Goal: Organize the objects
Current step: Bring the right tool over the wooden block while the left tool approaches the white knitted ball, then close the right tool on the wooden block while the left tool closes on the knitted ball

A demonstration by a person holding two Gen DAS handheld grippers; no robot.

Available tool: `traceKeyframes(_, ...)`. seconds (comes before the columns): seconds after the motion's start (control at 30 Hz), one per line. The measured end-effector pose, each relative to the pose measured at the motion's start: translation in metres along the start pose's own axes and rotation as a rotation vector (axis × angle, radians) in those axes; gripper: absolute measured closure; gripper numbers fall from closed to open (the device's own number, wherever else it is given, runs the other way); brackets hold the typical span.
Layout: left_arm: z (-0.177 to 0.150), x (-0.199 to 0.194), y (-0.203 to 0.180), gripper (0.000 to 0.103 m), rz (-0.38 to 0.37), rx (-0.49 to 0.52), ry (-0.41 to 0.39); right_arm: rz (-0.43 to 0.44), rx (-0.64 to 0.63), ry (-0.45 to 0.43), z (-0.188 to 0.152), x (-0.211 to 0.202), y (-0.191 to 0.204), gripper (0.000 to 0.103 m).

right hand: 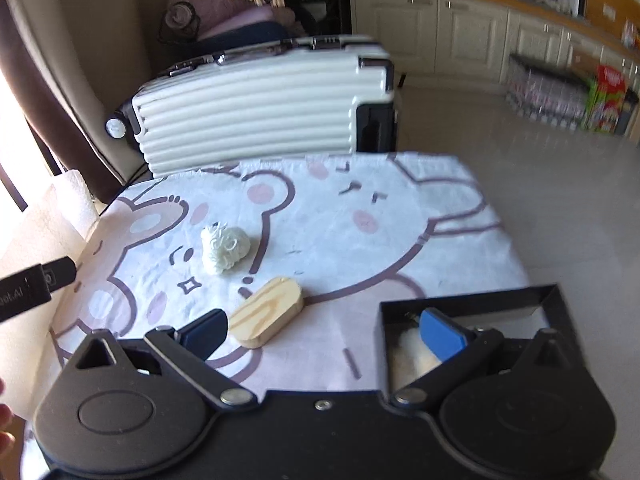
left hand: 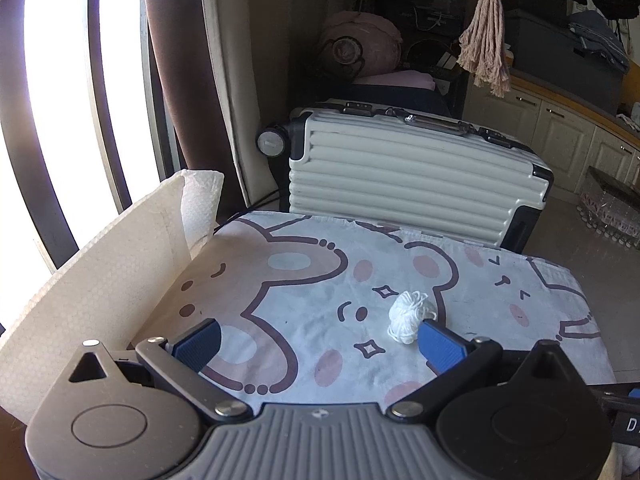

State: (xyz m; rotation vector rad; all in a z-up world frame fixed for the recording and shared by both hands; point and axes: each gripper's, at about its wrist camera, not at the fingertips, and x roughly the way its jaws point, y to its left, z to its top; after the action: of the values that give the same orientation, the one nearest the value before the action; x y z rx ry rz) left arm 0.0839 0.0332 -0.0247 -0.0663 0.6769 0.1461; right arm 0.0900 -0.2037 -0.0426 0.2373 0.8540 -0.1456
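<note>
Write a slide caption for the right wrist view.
Open right gripper above a cartoon-print tablecloth, near a wooden block, ball of white string and black tray.

Both grippers spread wide, holding nothing

The left gripper (left hand: 318,340) and the right gripper (right hand: 324,330) hover level, blue pads (right hand: 442,336) far apart; fingertips (right hand: 5,420) show at the right view's left edge.

The desk (right hand: 460,200) is covered with a matt printed cloth, a little wrinkled. On it lies a ball of white string (right hand: 225,249), soft and fuzzy, and a wood block (right hand: 266,312) with pale, smooth grain (its edges are rounded). The tray (right hand: 472,300) looks like black matt plastic. The fingers (left hand: 440,344) of each hand-held gripper carry blue ribbed pads. The paper towel (left hand: 100,276) is white and embossed
</note>
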Motion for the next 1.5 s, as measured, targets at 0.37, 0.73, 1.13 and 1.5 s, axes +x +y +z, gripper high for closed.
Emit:
traceKeyframes(0.37, 0.010, 0.037, 0.003, 0.004, -0.013, -0.067, -0.013, 0.064, 0.145, 0.094, 0.006, 0.063, 0.006, 0.000)
traceKeyframes(0.73, 0.008, 0.075, -0.004, 0.030, -0.080, 0.029, 0.016, 0.095, 0.412, 0.179, 0.007, 0.121, 0.005, 0.025)
traceKeyframes(1.13, 0.007, 0.109, -0.015, 0.038, -0.145, 0.035, 0.057, 0.011, 0.275, 0.171, 0.008, 0.156, 0.029, 0.030)
traceKeyframes(1.5, 0.002, 0.137, -0.041, 0.043, -0.179, 0.075, 0.103, 0.067, 0.093, 0.227, 0.012, 0.165, 0.030, 0.040)
